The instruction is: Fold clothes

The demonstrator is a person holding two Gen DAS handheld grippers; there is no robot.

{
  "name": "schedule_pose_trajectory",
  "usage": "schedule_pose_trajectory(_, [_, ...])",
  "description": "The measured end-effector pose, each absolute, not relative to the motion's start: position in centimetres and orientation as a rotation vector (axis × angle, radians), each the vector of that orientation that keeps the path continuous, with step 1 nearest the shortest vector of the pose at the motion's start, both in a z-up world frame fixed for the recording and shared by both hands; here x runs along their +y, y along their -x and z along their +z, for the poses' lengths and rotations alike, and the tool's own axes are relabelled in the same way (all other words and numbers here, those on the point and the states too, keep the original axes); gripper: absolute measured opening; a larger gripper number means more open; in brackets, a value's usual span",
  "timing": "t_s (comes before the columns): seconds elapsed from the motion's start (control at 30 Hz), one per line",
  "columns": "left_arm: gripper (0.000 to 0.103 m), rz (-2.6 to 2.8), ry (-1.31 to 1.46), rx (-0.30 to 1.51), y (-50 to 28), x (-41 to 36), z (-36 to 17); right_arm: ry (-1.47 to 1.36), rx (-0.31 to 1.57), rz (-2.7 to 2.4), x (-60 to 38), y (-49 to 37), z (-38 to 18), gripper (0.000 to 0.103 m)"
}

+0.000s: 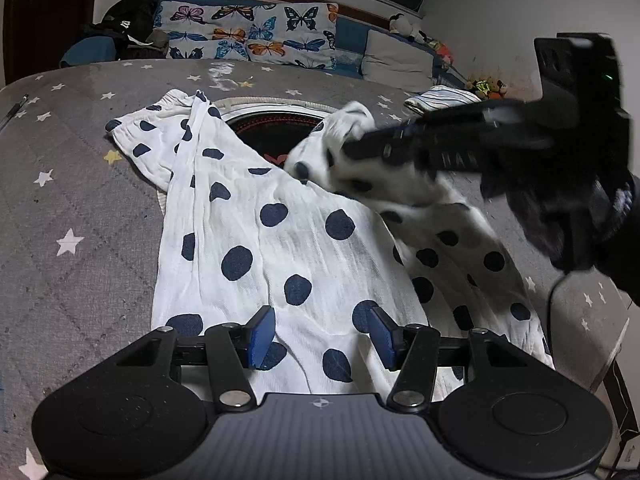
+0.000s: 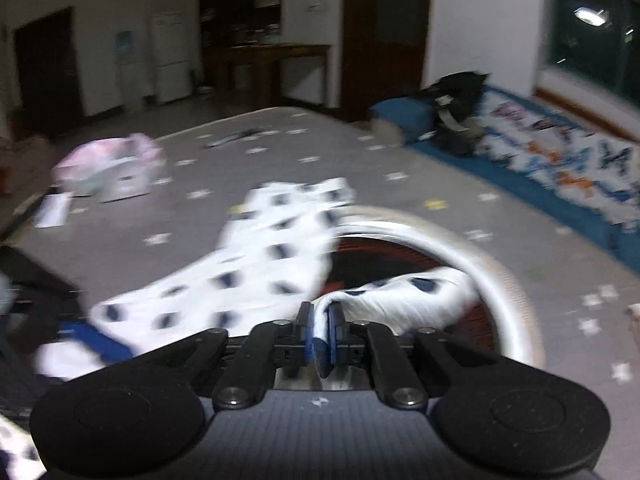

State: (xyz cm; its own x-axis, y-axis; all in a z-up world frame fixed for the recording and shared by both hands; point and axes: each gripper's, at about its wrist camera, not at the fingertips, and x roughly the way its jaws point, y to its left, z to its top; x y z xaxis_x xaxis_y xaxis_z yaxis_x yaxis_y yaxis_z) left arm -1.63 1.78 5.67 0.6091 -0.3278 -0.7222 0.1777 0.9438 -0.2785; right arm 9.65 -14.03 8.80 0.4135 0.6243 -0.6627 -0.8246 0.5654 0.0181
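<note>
A white garment with navy polka dots [image 1: 280, 248] lies spread on the grey star-print table cover [image 1: 72, 200]. My left gripper [image 1: 322, 334] is open just above the garment's near edge, its blue pads apart and empty. My right gripper [image 2: 320, 334] is shut on a bunched fold of the polka-dot garment [image 2: 400, 294] and holds it lifted. It shows in the left wrist view [image 1: 360, 148] coming in from the right, blurred. The rest of the garment [image 2: 240, 264] trails to the left.
A round cream-rimmed opening with a dark red inside [image 1: 276, 124] sits under the garment's far part; it also shows in the right wrist view [image 2: 460, 248]. A striped folded cloth [image 1: 440, 98] lies far right. A pink box [image 2: 112, 168] stands far left. A butterfly-print bench [image 1: 248, 36] is behind.
</note>
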Motion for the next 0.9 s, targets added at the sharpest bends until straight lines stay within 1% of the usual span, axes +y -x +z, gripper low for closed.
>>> schedule_pose_trajectory(0.1, [0.056, -0.295, 0.189, 0.867, 1.7, 1.9, 5.7, 0.277, 0.717, 1.004, -13.9, -8.6, 8.9, 0.019])
schedule_pose_trajectory(0.13, [0.056, -0.295, 0.191, 0.867, 1.7, 1.9, 5.7, 0.250, 0.726, 1.018, -14.1, -8.5, 9.1, 0.021])
schedule_pose_trajectory(0.33, [0.057, -0.302, 0.196, 0.866, 1.8, 2.0, 5.6, 0.074, 0.738, 1.009, -18.0, -9.4, 11.1, 0.023])
schedule_pose_trajectory(0.5, [0.058, -0.306, 0.194, 0.867, 1.8, 2.0, 5.6, -0.073, 0.761, 0.962, -21.9, -11.2, 11.2, 0.031])
schedule_pose_trajectory(0.63, [0.060, -0.308, 0.192, 0.868, 1.7, 1.9, 5.6, -0.112, 0.779, 0.847, -24.3, -12.3, 10.4, 0.033])
schedule_pose_trajectory(0.73, [0.062, -0.311, 0.185, 0.868, 1.7, 1.7, 5.6, -0.083, 0.826, 0.756, -25.0, -13.3, 9.2, 0.033])
schedule_pose_trajectory(0.9, [0.062, -0.308, 0.187, 0.867, 1.7, 1.6, 5.6, -0.005, 0.921, 0.725, -23.2, -15.1, 6.7, 0.033])
